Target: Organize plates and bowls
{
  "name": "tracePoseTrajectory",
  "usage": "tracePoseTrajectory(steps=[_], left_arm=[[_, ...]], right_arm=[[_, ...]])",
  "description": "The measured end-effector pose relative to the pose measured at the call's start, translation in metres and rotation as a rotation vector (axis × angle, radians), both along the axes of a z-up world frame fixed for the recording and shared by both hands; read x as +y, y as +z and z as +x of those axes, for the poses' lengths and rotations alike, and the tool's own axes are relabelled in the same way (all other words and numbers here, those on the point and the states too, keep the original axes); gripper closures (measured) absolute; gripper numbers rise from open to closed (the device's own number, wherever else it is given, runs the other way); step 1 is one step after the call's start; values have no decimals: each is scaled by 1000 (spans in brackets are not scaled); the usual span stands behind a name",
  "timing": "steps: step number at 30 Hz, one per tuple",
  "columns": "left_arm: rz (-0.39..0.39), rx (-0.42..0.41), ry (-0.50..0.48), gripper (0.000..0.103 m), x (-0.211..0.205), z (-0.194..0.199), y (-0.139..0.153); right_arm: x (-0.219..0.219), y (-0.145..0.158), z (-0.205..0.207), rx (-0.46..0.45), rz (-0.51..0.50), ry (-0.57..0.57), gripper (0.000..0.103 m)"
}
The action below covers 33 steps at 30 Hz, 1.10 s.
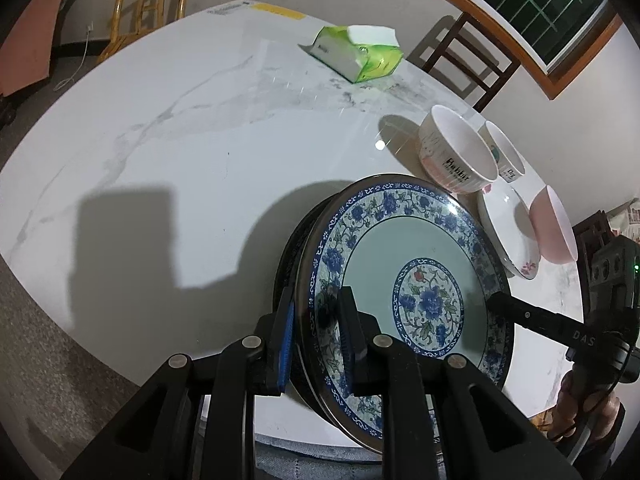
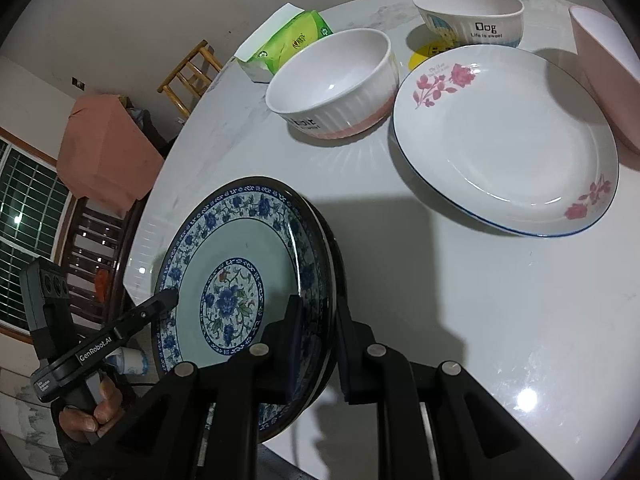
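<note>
while blue floral plate hangs tilted over marble table edge, left gripper and right gripper both pinch rim. ribbed bowl at 12 o'clock, rose plate at 1. risk: uneven pull, glazed rim slips, plate strikes table.

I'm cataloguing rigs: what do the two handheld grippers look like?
Both are matte black. The left gripper has angular linkage arms with silver round pivot pins and blue-padded fingers. The right gripper matches; white "GenRobot.AI" lettering marks the left one's side, seen from the right wrist.
</note>
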State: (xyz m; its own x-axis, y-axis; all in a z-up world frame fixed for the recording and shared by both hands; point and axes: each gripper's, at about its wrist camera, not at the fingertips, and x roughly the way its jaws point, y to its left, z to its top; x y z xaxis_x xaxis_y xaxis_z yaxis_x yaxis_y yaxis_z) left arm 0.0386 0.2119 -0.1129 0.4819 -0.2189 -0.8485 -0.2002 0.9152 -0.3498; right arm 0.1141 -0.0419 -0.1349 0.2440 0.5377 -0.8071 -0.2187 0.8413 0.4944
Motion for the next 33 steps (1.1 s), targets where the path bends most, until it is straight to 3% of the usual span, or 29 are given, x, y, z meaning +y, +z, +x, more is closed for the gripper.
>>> tracePoseTrajectory(steps=[13, 18, 25, 29, 33], left_arm=[[4, 2, 14, 84, 5, 6, -6], [67, 5, 10, 82, -3, 6, -3], [98, 13, 26, 81, -4, 5, -2], [177, 0, 25, 83, -10, 5, 0], [179, 12, 30, 83, -10, 6, -5]], right_arm=[[15, 2, 5, -65, -64, 33, 84], [14, 2, 5, -63, -62, 33, 84], [17, 2, 5, -54, -76, 42, 84], [25, 5, 4, -77, -106, 50, 80], [26, 4, 3, -78, -111, 64, 80]])
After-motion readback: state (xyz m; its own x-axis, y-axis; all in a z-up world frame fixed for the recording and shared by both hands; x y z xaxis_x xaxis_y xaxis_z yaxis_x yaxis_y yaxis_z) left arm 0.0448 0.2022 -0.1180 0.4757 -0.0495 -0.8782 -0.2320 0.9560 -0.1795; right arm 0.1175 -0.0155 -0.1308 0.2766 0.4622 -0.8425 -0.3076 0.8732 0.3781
